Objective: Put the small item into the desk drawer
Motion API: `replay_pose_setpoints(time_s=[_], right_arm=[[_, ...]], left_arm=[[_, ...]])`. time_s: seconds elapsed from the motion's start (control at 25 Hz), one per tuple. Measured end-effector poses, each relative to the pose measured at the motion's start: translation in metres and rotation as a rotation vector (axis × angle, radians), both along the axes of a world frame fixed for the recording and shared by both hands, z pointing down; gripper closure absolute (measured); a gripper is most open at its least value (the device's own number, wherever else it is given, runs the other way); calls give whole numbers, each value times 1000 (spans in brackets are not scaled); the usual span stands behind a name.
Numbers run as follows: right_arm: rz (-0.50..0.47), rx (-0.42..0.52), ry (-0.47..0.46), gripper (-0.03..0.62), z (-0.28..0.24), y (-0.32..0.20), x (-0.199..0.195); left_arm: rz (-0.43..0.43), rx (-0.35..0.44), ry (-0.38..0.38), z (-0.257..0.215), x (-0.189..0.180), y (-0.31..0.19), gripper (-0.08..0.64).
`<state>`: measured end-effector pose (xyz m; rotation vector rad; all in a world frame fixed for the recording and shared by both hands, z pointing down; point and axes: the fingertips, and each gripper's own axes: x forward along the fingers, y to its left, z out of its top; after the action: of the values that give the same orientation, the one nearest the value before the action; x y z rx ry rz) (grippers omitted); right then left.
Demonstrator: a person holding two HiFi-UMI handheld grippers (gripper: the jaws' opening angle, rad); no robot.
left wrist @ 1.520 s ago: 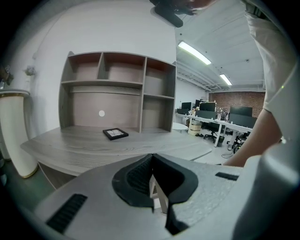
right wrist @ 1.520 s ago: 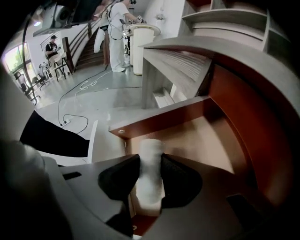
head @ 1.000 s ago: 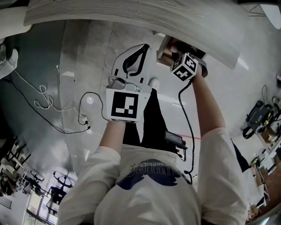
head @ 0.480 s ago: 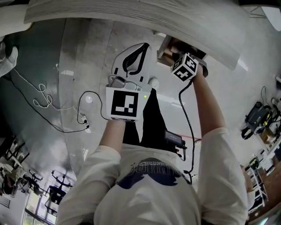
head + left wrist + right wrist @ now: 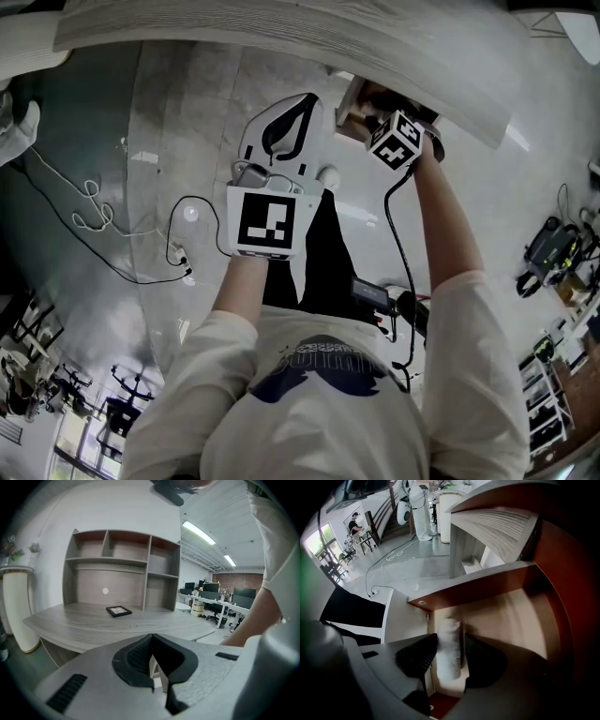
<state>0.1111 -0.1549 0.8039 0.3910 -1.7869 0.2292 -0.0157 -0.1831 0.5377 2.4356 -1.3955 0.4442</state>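
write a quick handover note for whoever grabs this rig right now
Grippers: the left hand-held gripper is shut and empty. The right hand-held gripper points down into the open drawer; its jaws have just been opening.
Things: the white small item sits between the right jaws and looks released.
Done: drawer open, item brought inside it.
Left: let the item settle, lift the right gripper out, probably close the drawer.

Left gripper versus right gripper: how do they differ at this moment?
The left gripper has its jaws together and empty. The right gripper has its jaws apart, having just been opening, with the white roll between them. The left gripper points out across the desk, while the right gripper points down into the open drawer. Both are hand-held.
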Motion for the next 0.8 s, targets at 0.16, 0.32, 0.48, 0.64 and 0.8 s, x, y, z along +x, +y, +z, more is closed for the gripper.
replay_pose_setpoints(time_s=[0.16,0.32,0.48,0.64,0.8], right_arm=[[-3,-23,-3,399,0,1,-1],[0,-52,-12,383,-2,4,-3],[-1,-58,-16,380,-1,3,-2],[2,-76,-26,371,-3,5,-3],[3,-97,-32,356,-5,7,-5]], left_arm=[[-4,0,2,-2,-1,-2,552],[-9,-7,3,-2,-3,-3,552],[-9,-13,-2,0,-4,-4,552],[-10,-16,-4,1,-4,-4,552],[-8,-17,-4,1,-3,-5,552]])
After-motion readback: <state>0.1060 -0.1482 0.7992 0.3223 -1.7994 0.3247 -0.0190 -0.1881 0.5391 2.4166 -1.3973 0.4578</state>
